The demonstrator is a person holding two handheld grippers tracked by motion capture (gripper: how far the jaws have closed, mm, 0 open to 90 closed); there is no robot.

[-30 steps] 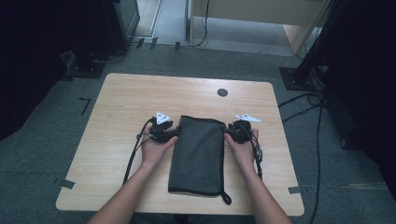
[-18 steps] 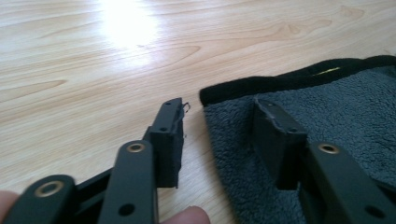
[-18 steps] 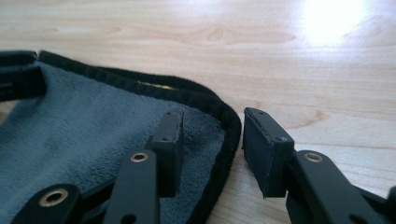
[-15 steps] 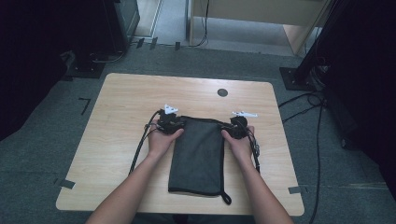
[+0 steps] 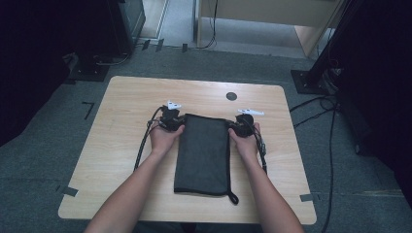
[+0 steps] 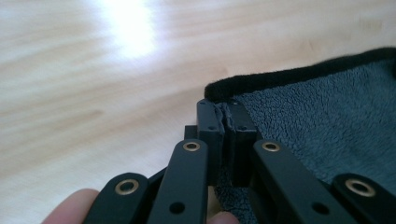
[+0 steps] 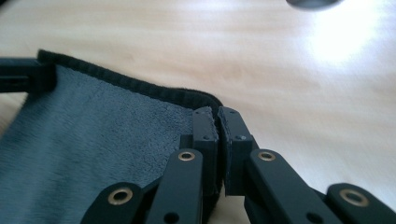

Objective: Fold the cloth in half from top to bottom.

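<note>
- Dark towel lies flat on the wooden bench.
- Left gripper, jaws just closed, pinches its far left corner.
- Right gripper, likewise just closed, pinches the far right corner.

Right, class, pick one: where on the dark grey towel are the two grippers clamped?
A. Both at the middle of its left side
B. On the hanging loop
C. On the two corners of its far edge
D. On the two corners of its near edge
C: the left gripper and right gripper sit at the far corners of the towel, and each gripper view shows shut jaws pinching a black-hemmed corner.
</note>
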